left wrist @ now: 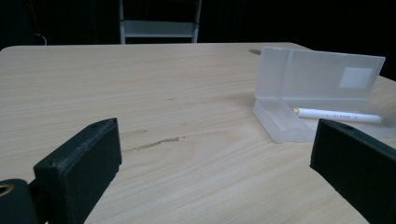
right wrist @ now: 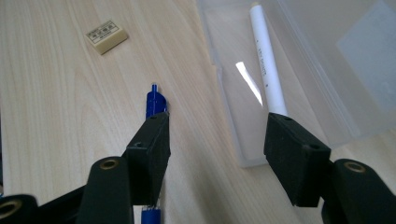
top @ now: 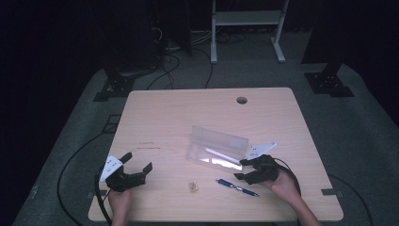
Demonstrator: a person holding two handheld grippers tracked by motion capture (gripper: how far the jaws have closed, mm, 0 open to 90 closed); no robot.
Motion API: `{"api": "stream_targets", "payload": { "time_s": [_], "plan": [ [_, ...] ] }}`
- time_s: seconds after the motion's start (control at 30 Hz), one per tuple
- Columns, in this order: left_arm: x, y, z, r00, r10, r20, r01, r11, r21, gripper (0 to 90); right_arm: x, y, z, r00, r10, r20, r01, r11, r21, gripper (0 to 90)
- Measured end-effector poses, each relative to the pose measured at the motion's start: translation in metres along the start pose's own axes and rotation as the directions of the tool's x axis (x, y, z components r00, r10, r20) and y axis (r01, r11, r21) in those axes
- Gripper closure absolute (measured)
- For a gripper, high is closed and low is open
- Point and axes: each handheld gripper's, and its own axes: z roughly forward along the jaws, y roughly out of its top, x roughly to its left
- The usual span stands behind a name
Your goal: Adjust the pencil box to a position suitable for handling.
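A: Progress so far?
B: Clear plastic pencil case [top: 217, 146] lying with lid up, just ahead of the right gripper [top: 244, 169]. White pen [right wrist: 267, 67] already inside, just past the right jaw.
A: Left to do?
B: Blue pen [top: 236, 186] on the table, partly under that gripper's left jaw, ungripped. Jaws spread, nothing between. Small eraser [top: 193, 186] farther left, untouched.
A: Left gripper [top: 136, 167]?
B: Wide apart too, holding nothing, well off to the case's side.
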Motion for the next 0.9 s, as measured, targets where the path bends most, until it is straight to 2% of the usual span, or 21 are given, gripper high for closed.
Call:
{"api": "stream_targets", "payload": {
  "time_s": [0.9],
  "plan": [
    [0.0, 0.001, 0.001, 1.0, 0.002, 0.001, -0.002, 1.0, -0.002, 1.1, 0.018, -0.025, -0.008, 0.9999, -0.006, -0.012, 0.006, 1.0, -0.002, 42.3]
  ]
}}
